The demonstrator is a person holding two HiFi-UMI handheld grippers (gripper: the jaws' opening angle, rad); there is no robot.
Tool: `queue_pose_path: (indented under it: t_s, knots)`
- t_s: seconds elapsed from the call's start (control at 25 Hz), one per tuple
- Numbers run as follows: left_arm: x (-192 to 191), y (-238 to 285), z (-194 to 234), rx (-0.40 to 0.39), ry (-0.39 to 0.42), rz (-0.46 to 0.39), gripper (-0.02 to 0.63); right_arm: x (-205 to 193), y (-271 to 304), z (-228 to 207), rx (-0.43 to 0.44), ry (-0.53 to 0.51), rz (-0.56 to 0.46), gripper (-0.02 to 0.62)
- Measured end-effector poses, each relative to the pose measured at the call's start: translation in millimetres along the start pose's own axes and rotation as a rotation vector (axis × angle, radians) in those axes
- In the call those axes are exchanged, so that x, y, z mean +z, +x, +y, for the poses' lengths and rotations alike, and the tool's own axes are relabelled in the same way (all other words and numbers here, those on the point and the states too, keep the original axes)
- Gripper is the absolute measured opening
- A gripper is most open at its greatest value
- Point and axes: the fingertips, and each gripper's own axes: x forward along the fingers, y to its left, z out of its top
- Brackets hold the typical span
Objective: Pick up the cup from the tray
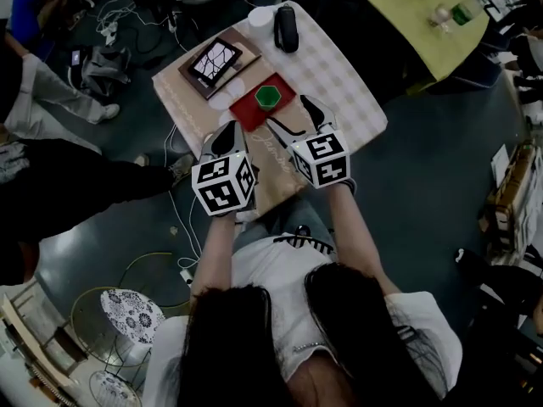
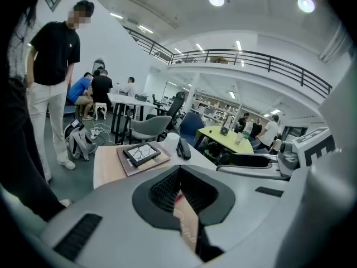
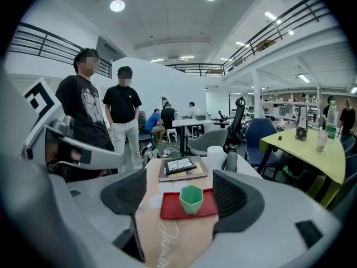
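Note:
A green faceted cup (image 1: 268, 97) stands upright on a red tray (image 1: 250, 113) on the checked tablecloth. In the right gripper view the cup (image 3: 191, 199) sits on the tray (image 3: 170, 208) just ahead of the gap between the jaws, and neither pad touches it. My right gripper (image 1: 293, 117) is open at the tray's near right corner, with nothing between its fingers (image 3: 237, 197). My left gripper (image 1: 223, 140) hovers over the table's near edge, left of the tray. Its jaws (image 2: 178, 190) are shut and hold nothing.
A framed cracked-pattern panel on a brown board (image 1: 217, 62) lies behind the tray. A black case (image 1: 286, 28) and a white roll (image 1: 260, 15) sit at the far end. A yellow-green table (image 1: 416, 15) stands to the right. Two people (image 3: 106, 119) stand left of the table.

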Motion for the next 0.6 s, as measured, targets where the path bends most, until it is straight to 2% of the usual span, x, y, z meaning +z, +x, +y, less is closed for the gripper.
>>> queue_pose_path:
  t_s: [0.6]
  knots:
    - [1, 62, 22, 0.081, -0.052, 0.088, 0.005, -38, 93, -17, 0.07, 0.014, 0.163, 0.365]
